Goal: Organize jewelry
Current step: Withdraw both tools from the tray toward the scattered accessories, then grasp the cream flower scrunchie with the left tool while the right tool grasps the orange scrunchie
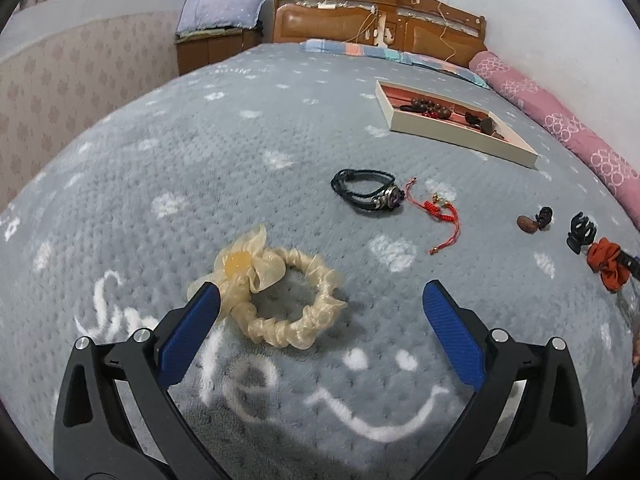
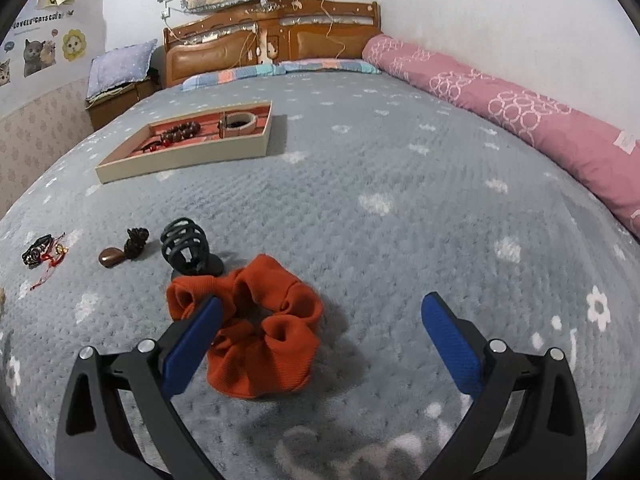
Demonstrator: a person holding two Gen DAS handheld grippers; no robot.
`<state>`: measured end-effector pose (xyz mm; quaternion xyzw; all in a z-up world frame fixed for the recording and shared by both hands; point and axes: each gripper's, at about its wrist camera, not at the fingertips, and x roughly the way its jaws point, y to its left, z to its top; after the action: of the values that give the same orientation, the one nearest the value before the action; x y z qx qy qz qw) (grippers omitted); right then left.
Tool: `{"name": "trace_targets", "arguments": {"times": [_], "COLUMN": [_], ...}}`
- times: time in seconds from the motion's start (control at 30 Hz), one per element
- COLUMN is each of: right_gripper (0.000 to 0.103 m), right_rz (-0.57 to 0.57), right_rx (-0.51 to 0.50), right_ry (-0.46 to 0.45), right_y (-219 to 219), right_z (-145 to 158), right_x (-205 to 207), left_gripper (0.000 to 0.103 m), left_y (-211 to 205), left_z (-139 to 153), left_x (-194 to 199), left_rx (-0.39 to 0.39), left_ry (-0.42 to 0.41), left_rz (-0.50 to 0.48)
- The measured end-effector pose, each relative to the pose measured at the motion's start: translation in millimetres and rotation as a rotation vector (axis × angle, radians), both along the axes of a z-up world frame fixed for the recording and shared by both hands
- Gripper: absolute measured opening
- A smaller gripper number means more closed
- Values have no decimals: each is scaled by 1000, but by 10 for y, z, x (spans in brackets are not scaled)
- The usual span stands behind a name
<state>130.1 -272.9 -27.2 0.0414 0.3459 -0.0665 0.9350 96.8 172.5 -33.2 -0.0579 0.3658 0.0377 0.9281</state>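
On the left, a cream scrunchie (image 1: 276, 300) with a frilly flower, flat on the grey blanket (image 1: 200, 152). Just over it, the left gripper (image 1: 322, 298), blue jaws wide apart, nothing held. One blue finger (image 1: 188, 334) in front of the cream scrunchie's flower end; cannot tell if touching.

A bit further right, a black bracelet (image 1: 366, 190) on the blanket, with a red string bracelet (image 1: 442, 216) just beside it. Far behind these, near the wooden headboard (image 1: 376, 20), a flat box tray (image 1: 452, 134) with brown beads (image 1: 428, 106) inside. In the right wrist view, the same tray, with a round band in its far right section.

Next along, a small brown hair tie (image 1: 536, 222), then a black claw clip (image 1: 582, 232), upright on the blanket. Right beside the clip, an orange scrunchie (image 2: 256, 336), touching it or nearly so.

Above the orange scrunchie, the right gripper (image 2: 322, 308), jaws also wide apart and empty. One blue finger of it in front of the scrunchie's left side, the other well off to the right over bare blanket.

At the far right edge, a long pink rolled quilt (image 2: 520, 116) along the white wall.
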Motion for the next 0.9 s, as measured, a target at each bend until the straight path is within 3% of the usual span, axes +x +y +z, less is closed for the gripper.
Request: {"name": "trace_targets", "arguments": {"times": [0.17, 0.47, 0.53, 0.7, 0.8, 0.9], "right_gripper": [97, 95, 86, 74, 66, 59], "right_rz": [7, 20, 29, 49, 59, 67], "right_rx": [-6, -11, -7, -6, 5, 9], "right_ry": [41, 98, 104, 114, 124, 129], "right_y": [24, 48, 52, 79, 78, 88], "right_z": [-63, -144, -153, -172, -189, -201], "right_x": [70, 157, 165, 181, 196, 203], "left_gripper": [96, 76, 66, 51, 36, 30], "left_y": [60, 42, 31, 25, 9, 3], "left_z": [-22, -84, -83, -87, -81, -86], "left_x": [81, 208, 201, 201, 198, 201], "left_rx": [-41, -33, -28, -23, -13, -10], "left_ry": [16, 68, 67, 70, 68, 70], "left_rz": [1, -10, -13, -17, -24, -27]}}
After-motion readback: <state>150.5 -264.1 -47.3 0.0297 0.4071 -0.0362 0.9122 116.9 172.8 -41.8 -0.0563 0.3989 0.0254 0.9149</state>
